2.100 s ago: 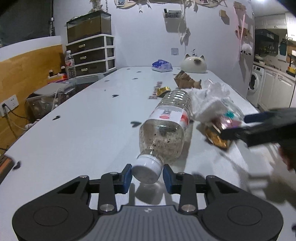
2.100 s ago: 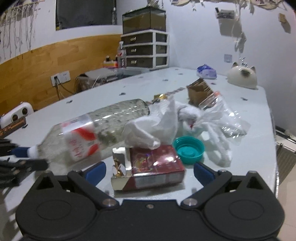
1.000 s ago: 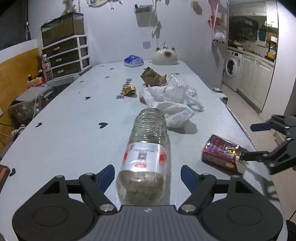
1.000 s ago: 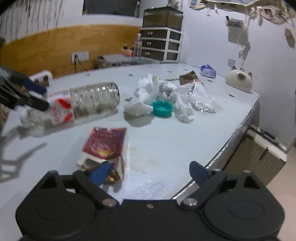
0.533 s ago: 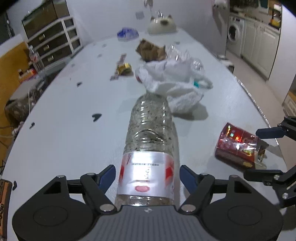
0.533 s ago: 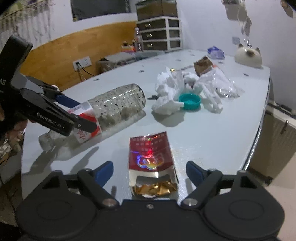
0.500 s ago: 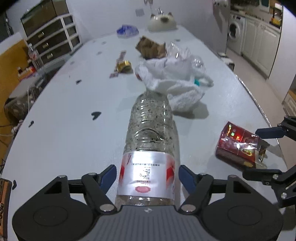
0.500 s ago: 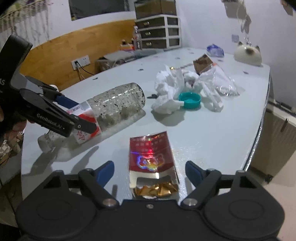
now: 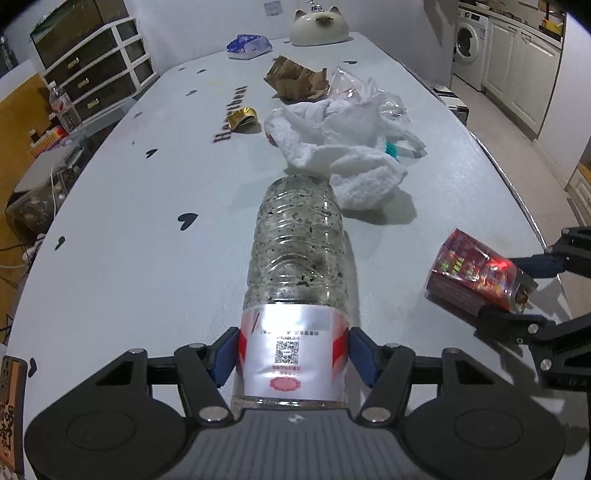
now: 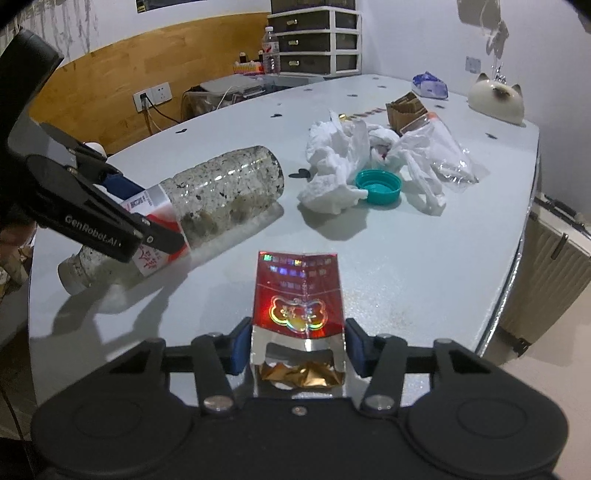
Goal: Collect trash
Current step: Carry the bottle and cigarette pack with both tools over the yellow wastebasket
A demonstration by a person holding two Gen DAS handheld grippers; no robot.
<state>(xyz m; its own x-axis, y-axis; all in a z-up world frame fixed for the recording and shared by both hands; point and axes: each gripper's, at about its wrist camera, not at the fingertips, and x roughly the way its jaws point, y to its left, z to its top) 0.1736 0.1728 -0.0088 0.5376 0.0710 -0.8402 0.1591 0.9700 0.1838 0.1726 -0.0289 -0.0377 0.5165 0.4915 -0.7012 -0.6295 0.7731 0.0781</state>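
A clear plastic bottle (image 9: 299, 251) with dark specks and a red-and-white label lies on the white table (image 9: 129, 258). My left gripper (image 9: 293, 350) straddles its label; the jaws are closing and both blue pads touch the label's sides. In the right wrist view the same bottle (image 10: 221, 192) sits between the left gripper's (image 10: 147, 210) fingers. A shiny red cigarette pack (image 10: 299, 291), open end toward me, stands between my right gripper's (image 10: 298, 341) closing jaws, with the pads against its sides. The left wrist view shows that pack (image 9: 472, 269) near the table's right edge.
Beyond the bottle lie crumpled white tissues (image 9: 332, 136), a teal cap (image 10: 378, 186), a clear plastic bag (image 10: 443, 151), torn brown cardboard (image 9: 295, 79) and a gold wrapper (image 9: 242, 116). A cat-shaped ornament (image 9: 319, 22) and a blue packet (image 9: 247, 46) sit at the far end.
Both grippers came forward over their items and tilted down. The left jaws narrowed onto the bottle's label; the right jaws narrowed onto the red pack.
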